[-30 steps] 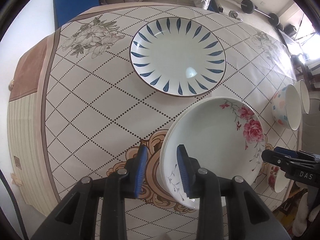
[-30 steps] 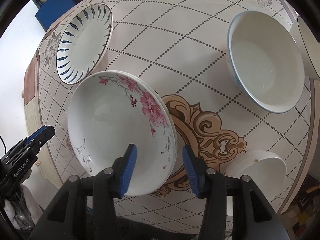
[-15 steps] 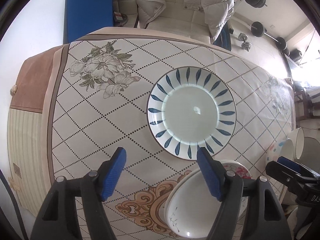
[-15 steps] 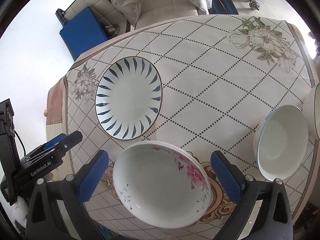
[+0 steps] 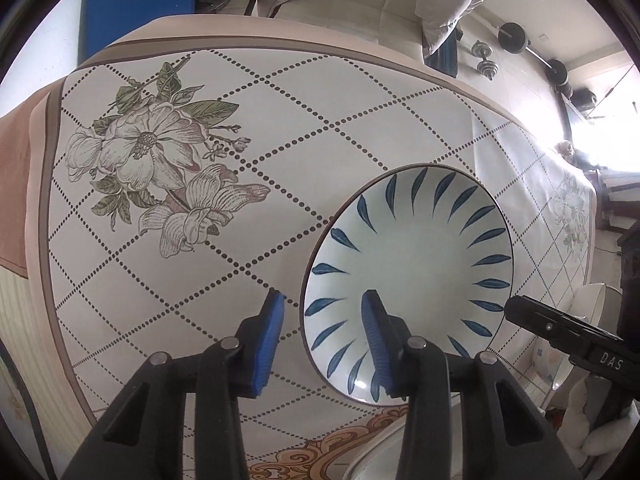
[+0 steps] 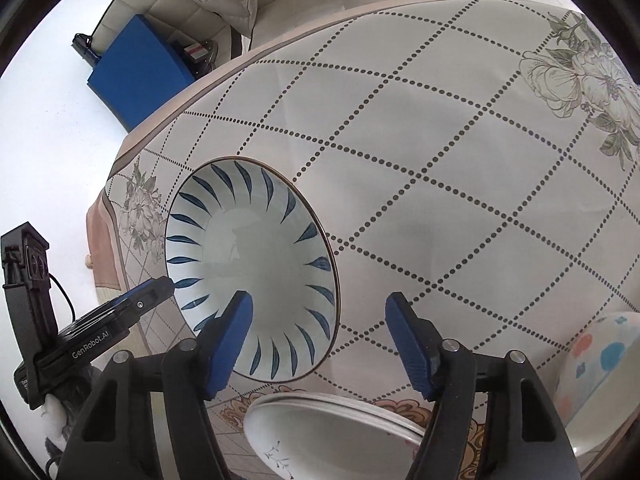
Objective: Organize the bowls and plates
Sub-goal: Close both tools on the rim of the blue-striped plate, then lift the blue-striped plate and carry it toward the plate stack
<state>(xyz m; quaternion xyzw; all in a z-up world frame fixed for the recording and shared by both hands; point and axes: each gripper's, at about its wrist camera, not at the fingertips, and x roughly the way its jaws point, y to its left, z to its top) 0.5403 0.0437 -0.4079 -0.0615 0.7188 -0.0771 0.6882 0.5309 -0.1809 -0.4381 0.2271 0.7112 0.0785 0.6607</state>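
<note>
A white plate with blue leaf strokes [image 5: 420, 260] lies flat on the patterned tablecloth [image 5: 280, 120]. My left gripper [image 5: 323, 300] points down over the plate's left rim. Its jaws are closing with the rim between them, and the pads are not pressing on it. My right gripper [image 6: 318, 300] straddles the same plate's [image 6: 256, 256] right rim. Its jaws are also closing, still apart from the rim. A stack of white plates with pink flowers [image 6: 332, 428] rests on the cloth just below both grippers.
A bowl with coloured dots [image 6: 600, 360] stands at the right, near the table's edge. Beyond the far edge are a cream chair with a white jacket [image 5: 360, 0], a blue mat [image 5: 136, 0] and dumbbells [image 5: 488, 64] on the floor.
Both grippers let go of the flowered plate, opened wide and moved away to the blue-leaf plate. Their jaws have since narrowed around its left and right rims.
</note>
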